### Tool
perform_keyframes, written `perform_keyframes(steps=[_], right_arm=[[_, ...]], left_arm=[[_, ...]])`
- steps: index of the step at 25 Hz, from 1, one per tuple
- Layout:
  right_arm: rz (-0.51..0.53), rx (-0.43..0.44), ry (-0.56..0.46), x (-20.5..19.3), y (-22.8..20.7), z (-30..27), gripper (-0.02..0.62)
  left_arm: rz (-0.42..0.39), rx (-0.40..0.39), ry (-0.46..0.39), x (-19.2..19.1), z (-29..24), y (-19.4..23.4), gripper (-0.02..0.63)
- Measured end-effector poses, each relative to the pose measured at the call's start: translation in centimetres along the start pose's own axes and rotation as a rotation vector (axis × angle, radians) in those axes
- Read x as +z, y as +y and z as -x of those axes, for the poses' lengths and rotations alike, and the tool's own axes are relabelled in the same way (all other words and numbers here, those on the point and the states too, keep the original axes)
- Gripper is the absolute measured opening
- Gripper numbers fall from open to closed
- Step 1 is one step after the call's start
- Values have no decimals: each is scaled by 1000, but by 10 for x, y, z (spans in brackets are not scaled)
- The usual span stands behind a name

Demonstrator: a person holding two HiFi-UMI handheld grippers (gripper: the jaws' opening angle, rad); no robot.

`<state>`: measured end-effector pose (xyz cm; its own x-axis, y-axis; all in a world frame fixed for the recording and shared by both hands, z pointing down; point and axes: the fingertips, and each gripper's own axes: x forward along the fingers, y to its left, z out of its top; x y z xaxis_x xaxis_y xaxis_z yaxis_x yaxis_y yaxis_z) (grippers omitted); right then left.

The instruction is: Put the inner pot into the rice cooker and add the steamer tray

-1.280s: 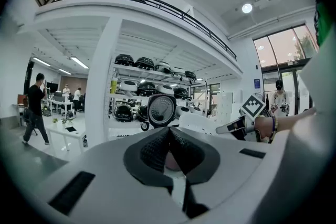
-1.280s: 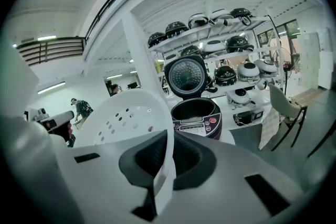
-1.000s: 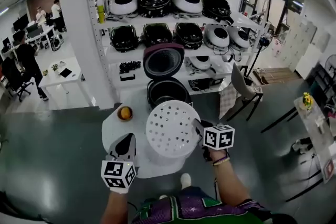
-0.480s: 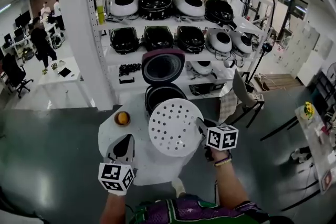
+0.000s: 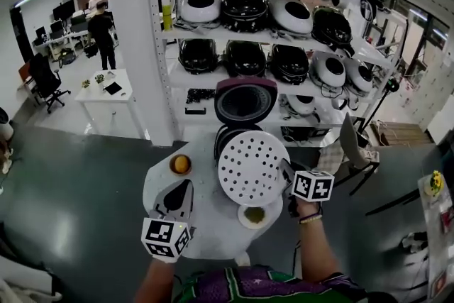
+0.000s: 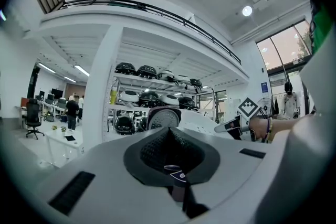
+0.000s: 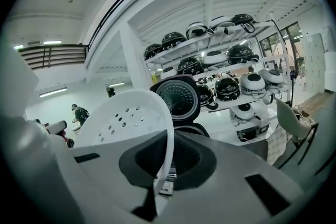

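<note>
My right gripper (image 5: 286, 174) is shut on the rim of the white perforated steamer tray (image 5: 253, 168), holding it tilted above the round table. Its far edge overlaps the open rice cooker's dark body (image 5: 225, 135), whose maroon lid (image 5: 245, 102) stands up behind. In the right gripper view the tray's rim (image 7: 167, 165) runs between the jaws, with the cooker lid (image 7: 179, 94) just past it. My left gripper (image 5: 178, 196) hovers over the table's left part, shut and empty. Its closed tips (image 6: 169, 136) point level at the cooker lid (image 6: 164, 119). The tray hides the inside of the cooker.
The round white table (image 5: 202, 230) also carries a small bowl with an orange thing (image 5: 180, 164) and a small dish with greenish contents (image 5: 254, 216). Behind stands a shelf rack (image 5: 269, 46) full of rice cookers beside a white pillar (image 5: 138, 39). A person (image 5: 101, 28) stands far left.
The tray in my right gripper has moved away from me toward the cooker, uncovering the small dish. My left gripper has also moved forward. The person in the background has walked.
</note>
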<state>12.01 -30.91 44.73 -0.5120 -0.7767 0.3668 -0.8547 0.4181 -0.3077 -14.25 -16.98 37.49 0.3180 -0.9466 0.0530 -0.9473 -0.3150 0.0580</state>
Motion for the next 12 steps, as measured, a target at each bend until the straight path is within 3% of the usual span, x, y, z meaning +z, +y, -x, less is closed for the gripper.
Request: perform_keyframes(steps=[12], right_arm=[[-19, 41, 49, 21, -56, -67, 15]], left_arm=[[-16, 98, 8, 7, -53, -3, 21]])
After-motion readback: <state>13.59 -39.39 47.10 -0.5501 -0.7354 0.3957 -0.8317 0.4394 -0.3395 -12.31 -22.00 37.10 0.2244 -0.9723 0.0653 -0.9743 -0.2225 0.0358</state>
